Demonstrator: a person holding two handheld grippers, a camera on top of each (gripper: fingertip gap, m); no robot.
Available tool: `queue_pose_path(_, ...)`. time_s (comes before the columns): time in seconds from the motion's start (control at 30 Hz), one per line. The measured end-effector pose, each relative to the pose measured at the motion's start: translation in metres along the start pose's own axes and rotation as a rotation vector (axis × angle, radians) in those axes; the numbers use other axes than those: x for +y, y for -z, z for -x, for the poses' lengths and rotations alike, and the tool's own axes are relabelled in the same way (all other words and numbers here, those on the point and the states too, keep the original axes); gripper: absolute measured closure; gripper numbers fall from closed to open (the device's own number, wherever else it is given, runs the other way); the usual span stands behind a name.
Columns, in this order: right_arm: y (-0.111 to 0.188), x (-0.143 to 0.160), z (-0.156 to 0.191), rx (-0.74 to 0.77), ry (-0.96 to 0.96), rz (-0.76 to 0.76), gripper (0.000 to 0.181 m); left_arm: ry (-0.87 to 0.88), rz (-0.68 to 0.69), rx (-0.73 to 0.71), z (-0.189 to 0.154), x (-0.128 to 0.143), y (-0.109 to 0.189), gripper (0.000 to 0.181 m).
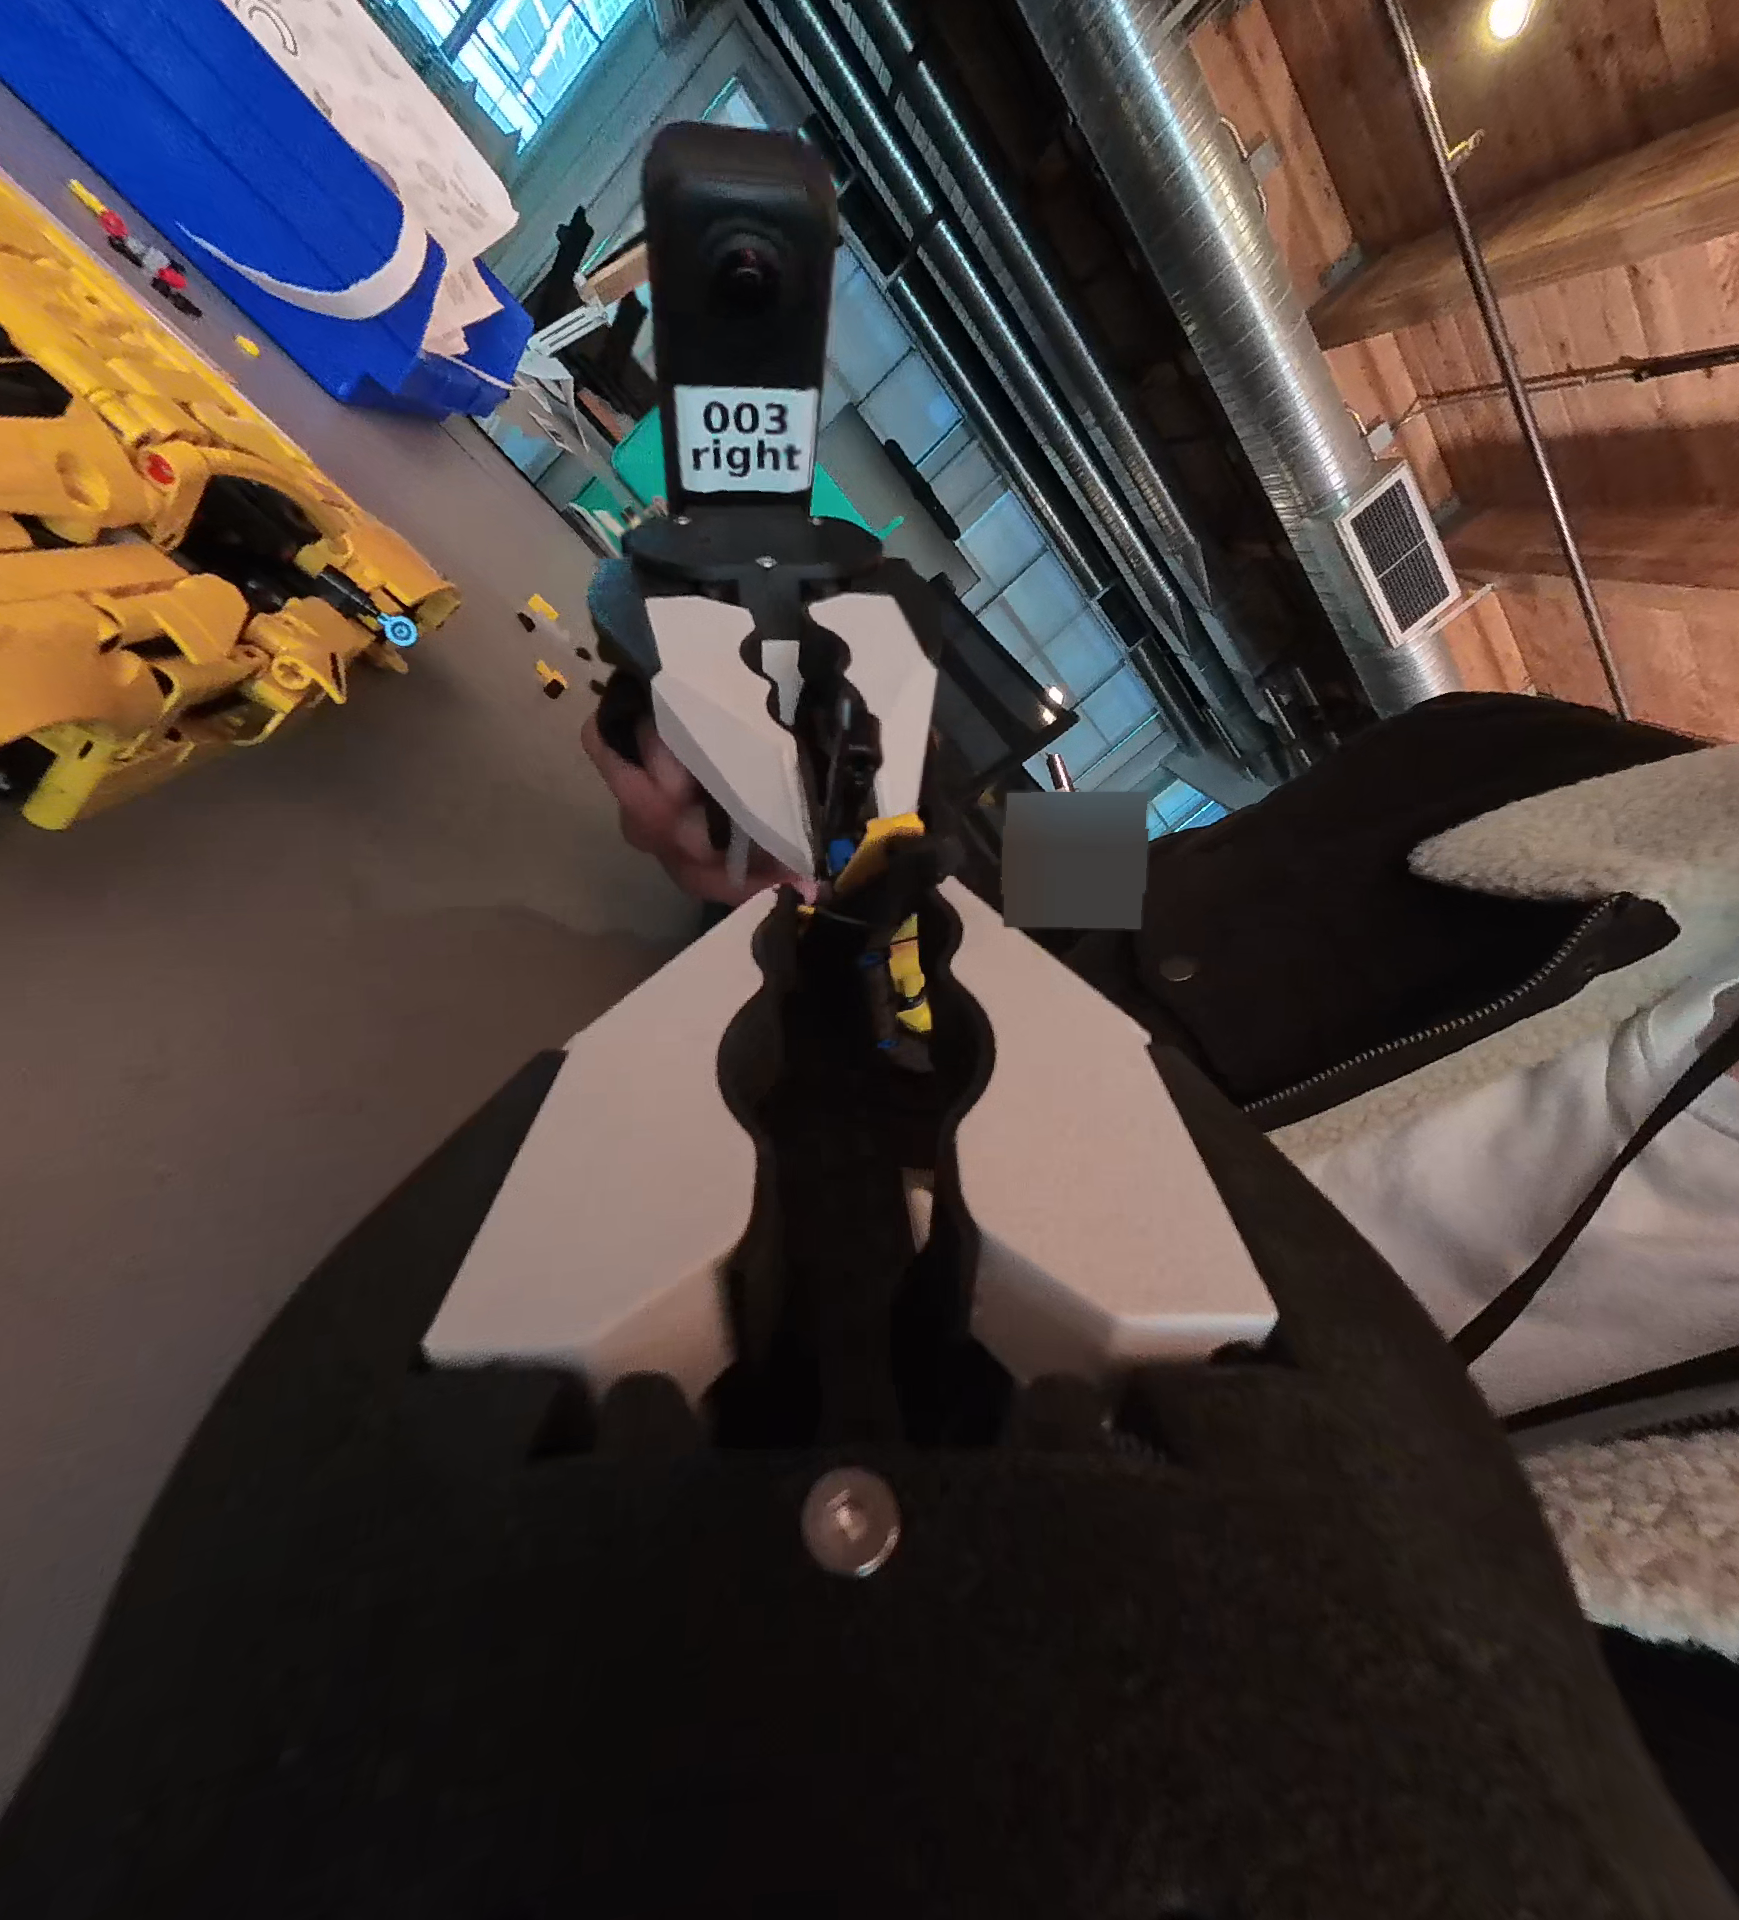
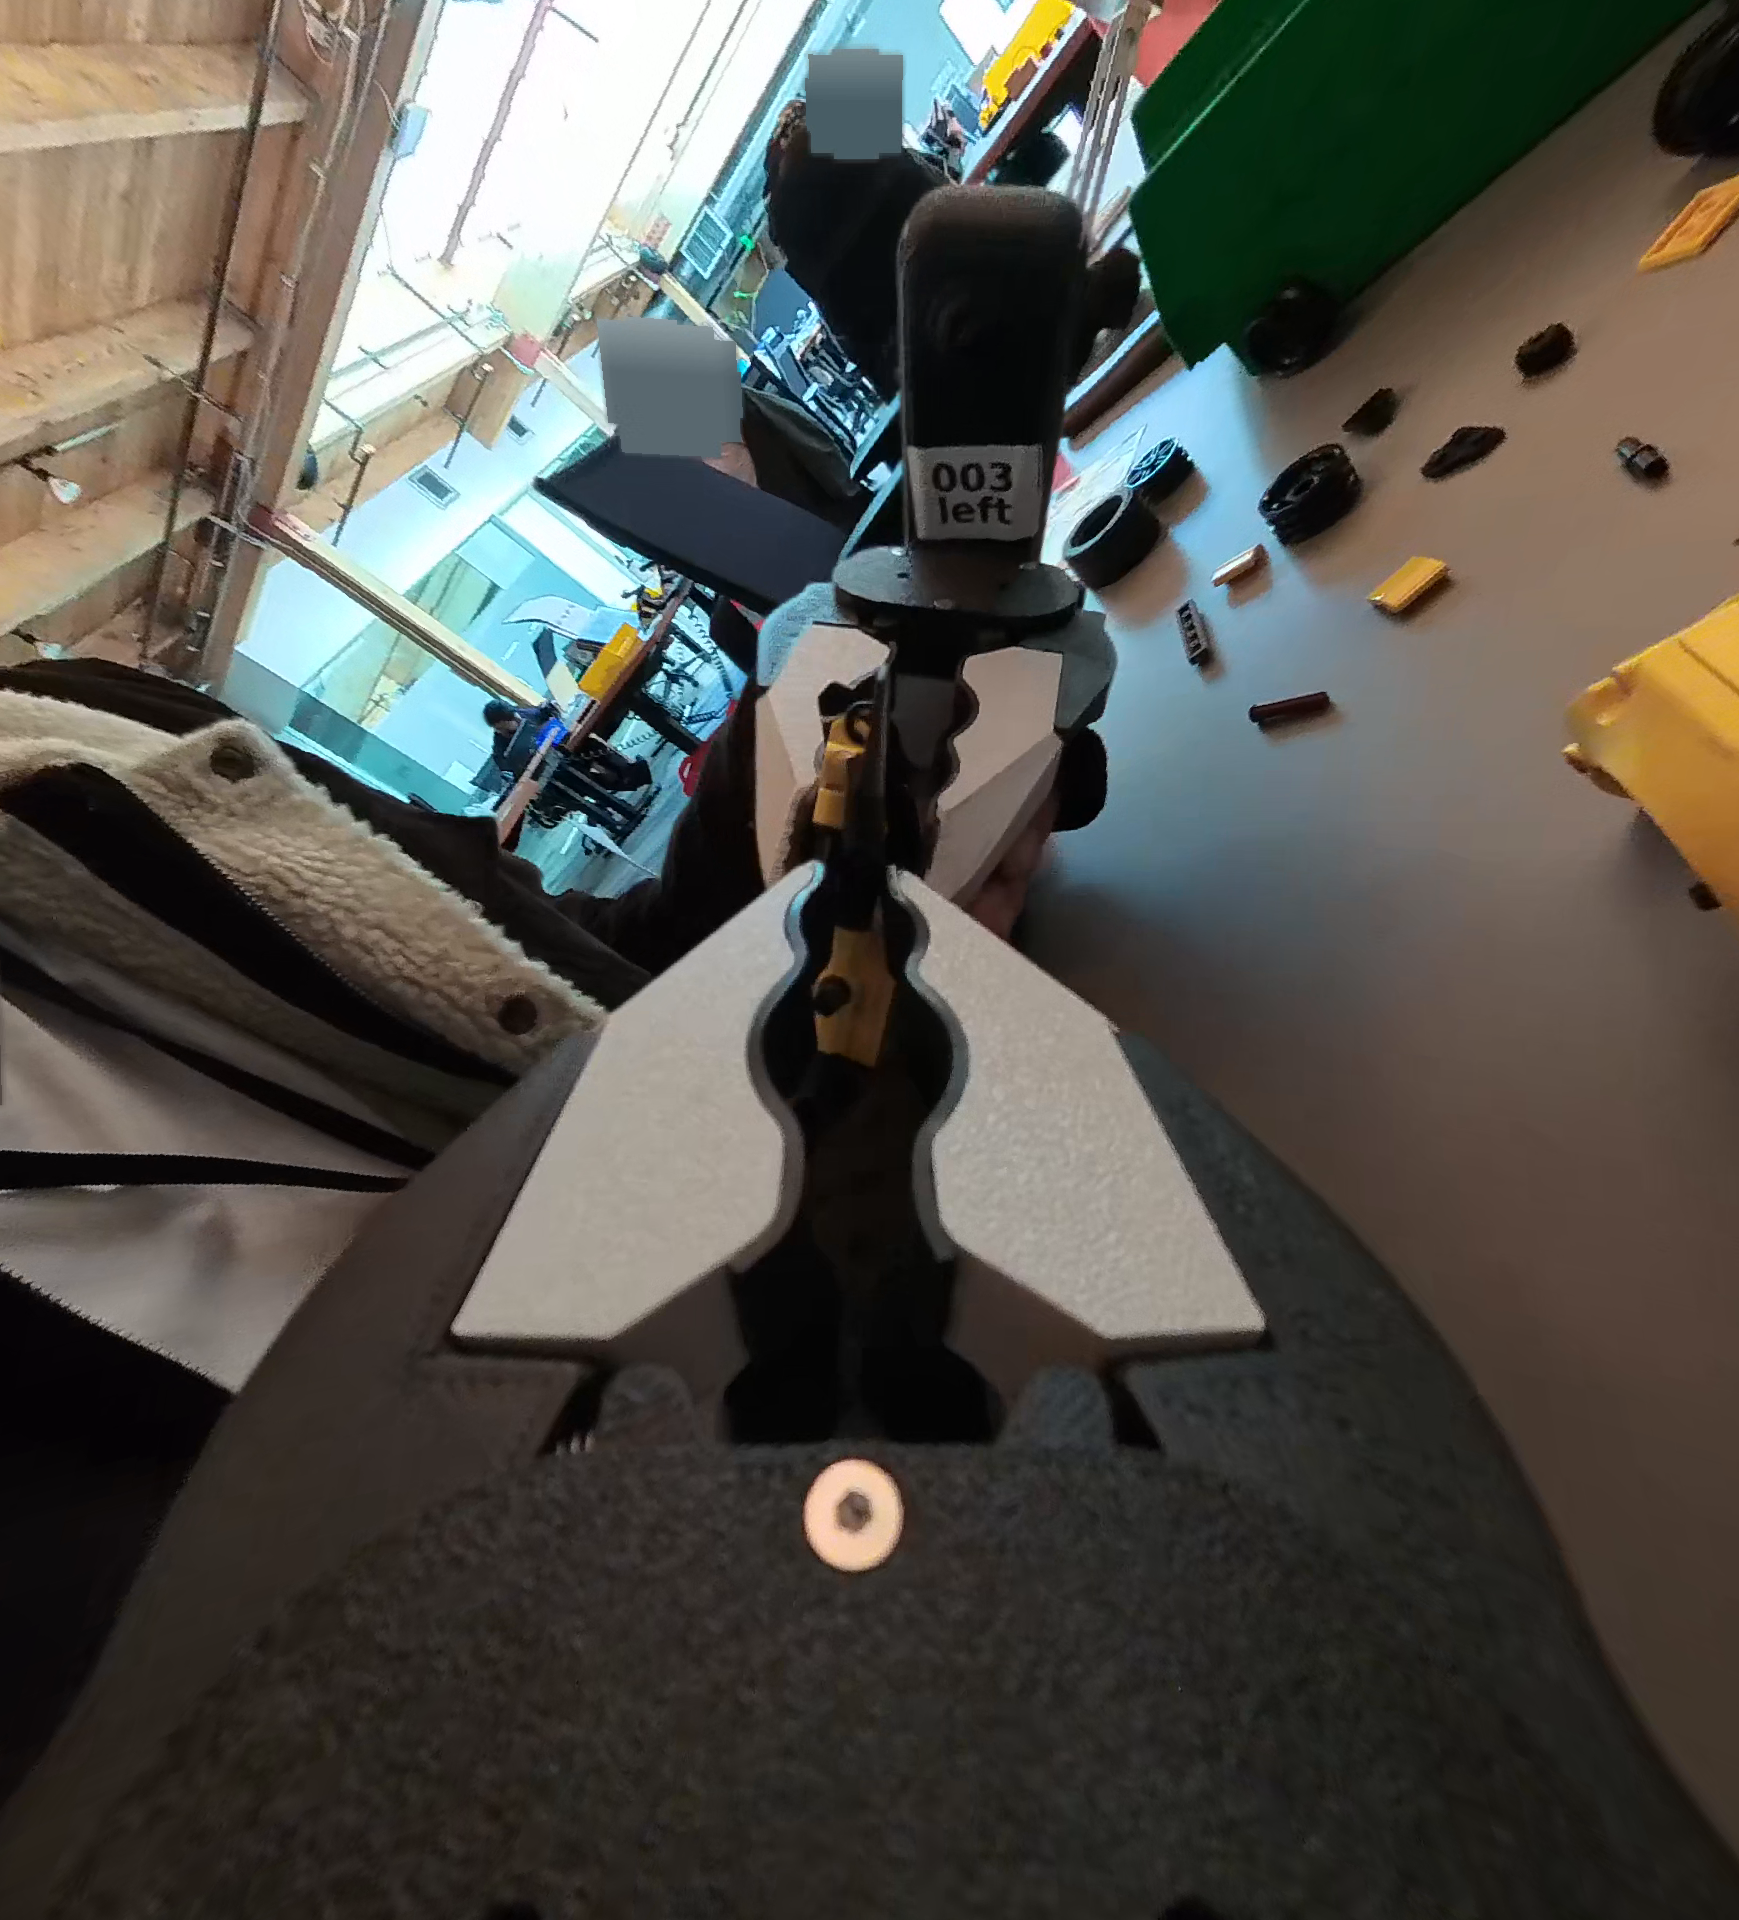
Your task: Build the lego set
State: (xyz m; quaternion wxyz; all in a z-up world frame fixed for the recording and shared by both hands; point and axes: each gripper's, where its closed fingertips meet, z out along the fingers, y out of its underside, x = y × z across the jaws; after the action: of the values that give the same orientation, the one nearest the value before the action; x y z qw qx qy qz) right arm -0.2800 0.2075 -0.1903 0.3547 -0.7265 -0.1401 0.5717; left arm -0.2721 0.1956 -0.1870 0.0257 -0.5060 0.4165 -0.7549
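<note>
The left gripper (image 1: 849,914) and right gripper (image 2: 849,883) each have matt pale plastic fingers (image 2: 636,1122) on a rough, grainy black body with a shiny metal screw (image 2: 852,1515), and both close on a small assembly (image 2: 849,987) of glossy yellow and black plastic. The big yellow model (image 1: 117,582) is smooth shiny plastic standing on a matt grey table (image 1: 169,1039) beside a blue plastic bin (image 1: 252,197), with black rubbery-looking tyres (image 2: 1112,540) scattered in the right wrist view. The person's jacket (image 1: 1416,935) is dark cloth with fluffy cream fleece lining (image 2: 252,862), metal snaps and a metal zip, beneath rough wooden ceiling boards (image 1: 1623,312) and ribbed, dull-shining metal ducts (image 1: 1187,260).
</note>
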Motion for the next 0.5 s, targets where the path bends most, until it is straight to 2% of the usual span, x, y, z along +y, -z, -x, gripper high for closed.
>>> queue_pose_path(0.5, 0.0013, 0.0019, 0.0026, 0.015, 0.014, 0.019, 0.174, -0.013, -0.005, 0.006, -0.0021, -0.0006, 0.0004, 0.159)
